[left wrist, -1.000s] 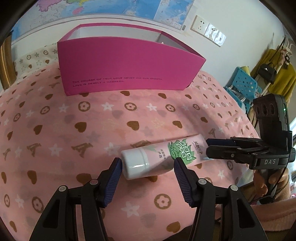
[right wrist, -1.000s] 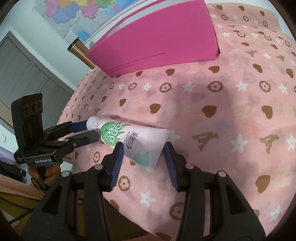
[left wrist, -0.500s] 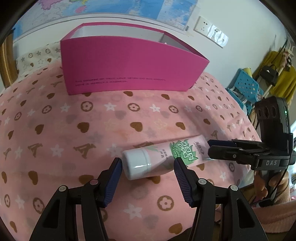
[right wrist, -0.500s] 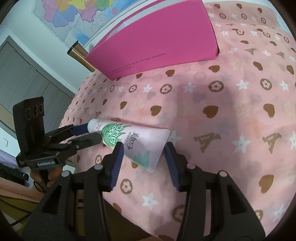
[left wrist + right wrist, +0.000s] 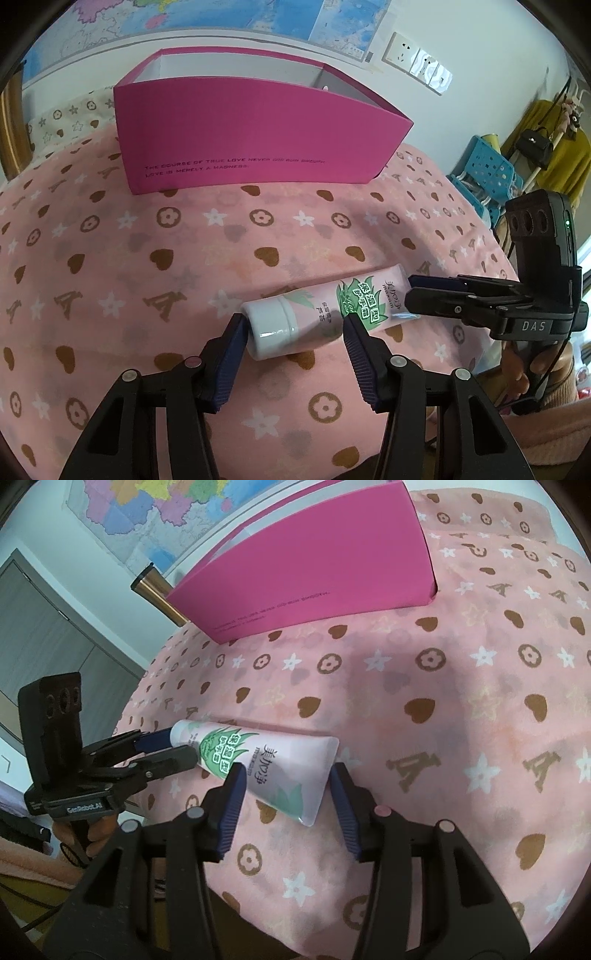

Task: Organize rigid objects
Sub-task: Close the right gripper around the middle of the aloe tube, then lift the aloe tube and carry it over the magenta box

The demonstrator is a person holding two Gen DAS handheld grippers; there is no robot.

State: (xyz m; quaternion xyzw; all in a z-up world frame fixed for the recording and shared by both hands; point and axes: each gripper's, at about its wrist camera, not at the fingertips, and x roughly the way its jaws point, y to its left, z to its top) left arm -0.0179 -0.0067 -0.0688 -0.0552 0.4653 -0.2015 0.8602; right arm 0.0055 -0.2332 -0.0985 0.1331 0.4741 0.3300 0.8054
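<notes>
A pale pink tube with a white cap and green leaf print (image 5: 317, 310) lies on the pink patterned cloth (image 5: 147, 258). My left gripper (image 5: 295, 326) is open, its jaws on either side of the cap end, not squeezing it. My right gripper (image 5: 286, 779) is open around the flat crimped end of the tube (image 5: 280, 771). Each gripper shows in the other's view: the right gripper (image 5: 410, 291) at the tube's tail, the left gripper (image 5: 177, 746) at its cap. An open magenta box (image 5: 255, 136) stands behind the tube.
The box also shows in the right wrist view (image 5: 314, 561). A wall map (image 5: 258, 22) and sockets (image 5: 417, 59) are behind it. A blue perforated chair (image 5: 484, 173) and hanging clothes (image 5: 554, 155) stand to the right, past the cloth's edge. A brass post (image 5: 159, 598) stands beside the box.
Both grippers stay open around the tube. The views have shifted slightly, with the box appearing a little lower and nearer in the left wrist view. The tube lies in the same place.
</notes>
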